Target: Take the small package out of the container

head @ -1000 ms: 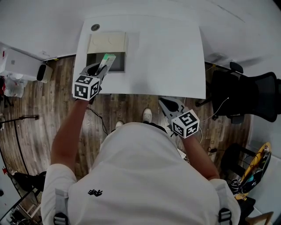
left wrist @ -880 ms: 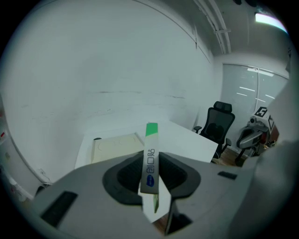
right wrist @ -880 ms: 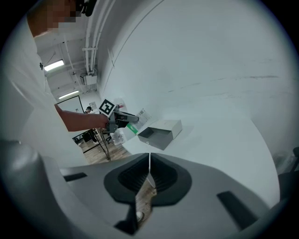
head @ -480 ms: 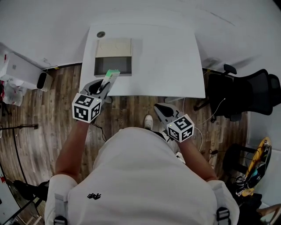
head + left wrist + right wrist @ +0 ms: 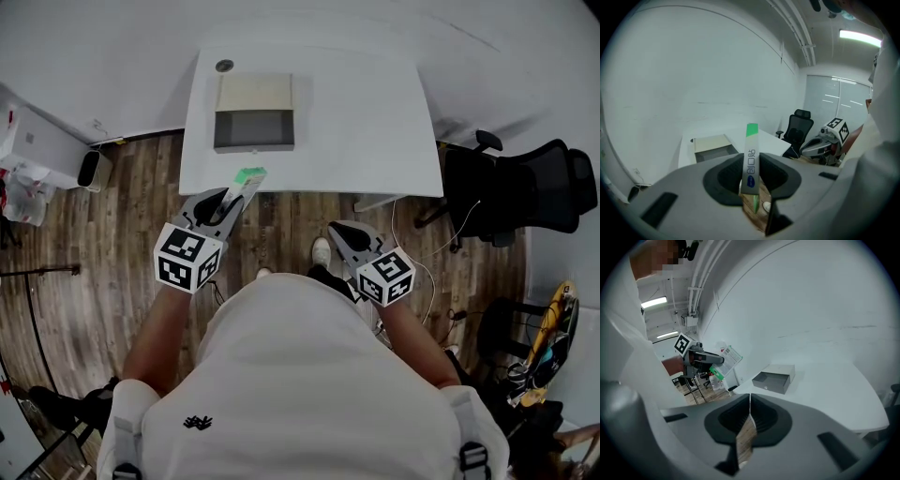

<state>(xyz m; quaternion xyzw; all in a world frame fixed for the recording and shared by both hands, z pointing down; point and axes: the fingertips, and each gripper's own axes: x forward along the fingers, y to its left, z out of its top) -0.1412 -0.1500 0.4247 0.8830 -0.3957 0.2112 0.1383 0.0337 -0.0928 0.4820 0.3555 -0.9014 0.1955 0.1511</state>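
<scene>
While container sits open, left gripper clamps small package; right gripper closed.

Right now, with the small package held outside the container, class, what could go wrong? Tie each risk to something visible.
1. The left gripper pinches the small package partway along, and a long part of the thin strip sticks out ahead of the grip, so it might pivot or slip free.
2. It hangs past the table edge, over the wooden floor, so a slip would probably drop it there, not on the table.
</scene>
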